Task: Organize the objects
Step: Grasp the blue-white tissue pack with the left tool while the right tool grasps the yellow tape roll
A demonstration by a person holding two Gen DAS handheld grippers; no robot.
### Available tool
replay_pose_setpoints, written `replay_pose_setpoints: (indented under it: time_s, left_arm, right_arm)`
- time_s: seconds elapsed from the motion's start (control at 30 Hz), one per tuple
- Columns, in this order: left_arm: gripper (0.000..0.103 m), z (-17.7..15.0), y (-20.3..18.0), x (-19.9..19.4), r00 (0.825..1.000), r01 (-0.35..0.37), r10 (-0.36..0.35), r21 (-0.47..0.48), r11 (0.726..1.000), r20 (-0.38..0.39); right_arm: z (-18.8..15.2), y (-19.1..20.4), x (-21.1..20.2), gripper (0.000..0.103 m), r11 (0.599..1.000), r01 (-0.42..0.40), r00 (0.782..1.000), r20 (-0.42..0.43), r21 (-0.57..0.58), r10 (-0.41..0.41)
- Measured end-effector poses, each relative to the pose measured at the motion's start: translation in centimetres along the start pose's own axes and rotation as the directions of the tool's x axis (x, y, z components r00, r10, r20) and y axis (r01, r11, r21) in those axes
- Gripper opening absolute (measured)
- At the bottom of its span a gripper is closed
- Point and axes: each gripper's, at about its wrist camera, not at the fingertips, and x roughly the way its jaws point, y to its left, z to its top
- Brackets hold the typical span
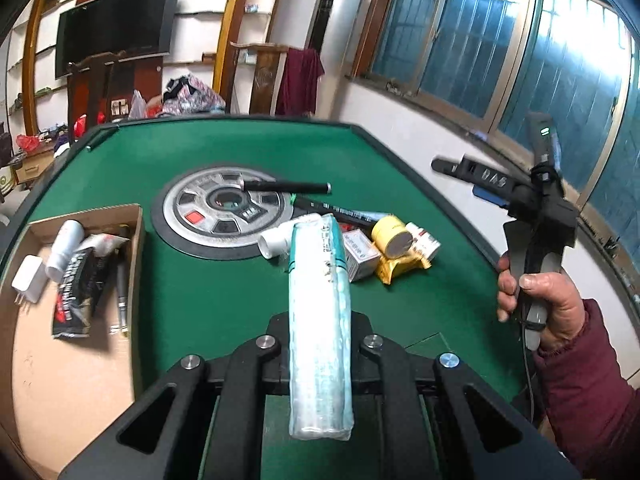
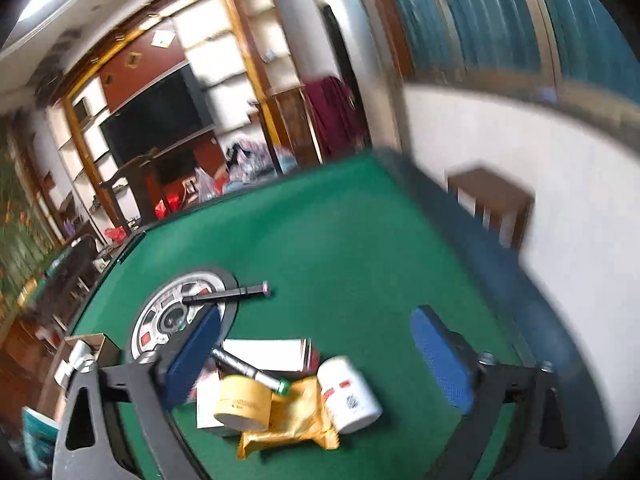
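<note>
The packet (image 1: 320, 320), a long clear-wrapped pack with teal print, lay lengthwise between the left gripper's (image 1: 320, 364) jaws, which were clamped tight on it, holding it above the green table (image 1: 208, 292). Its far end pointed toward the pile of boxes and the yellow jar (image 1: 390, 236). The box (image 1: 80, 360) sat at left, already holding a white bottle (image 1: 64, 250) and a black pouch (image 1: 78, 292). Off to the right, a hand (image 1: 540, 300) in a maroon sleeve held the right gripper (image 2: 316, 356) tilted downward, jaws spread wide and empty above the jar. "DAS" showed on its arm; the packet's print was unreadable.
</note>
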Motion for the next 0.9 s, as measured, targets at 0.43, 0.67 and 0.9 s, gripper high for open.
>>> replay_pose_setpoints:
  time_s: [0.43, 0.67, 0.9]
  left_arm:
    - [0.012, -1.4, 2.6, -2.2, 1.0, 0.006, -0.005, -0.073, 0.997, 0.012]
    - [0.012, -2.1, 4.6, -2.3, 1.0, 0.008, -0.007, -0.127, 0.992, 0.004]
    - [0.012, -2.6, 5.9, -2.8, 1.0, -0.008, 0.01, -0.148, 0.989, 0.011]
  right_arm:
    - [-3.5, 3.4, 5.0, 0.098, 0.993, -0.078, 0.942, -0.332, -0.086, 0.045]
    - [-4.3, 4.7, 7.1, 0.043, 0.992, -0.061, 0.918, -0.396, -0.111, 0.012]
    - [-3.9, 4.1, 5.5, 0.043, 0.995, -0.082, 0.932, -0.359, -0.052, 0.058]
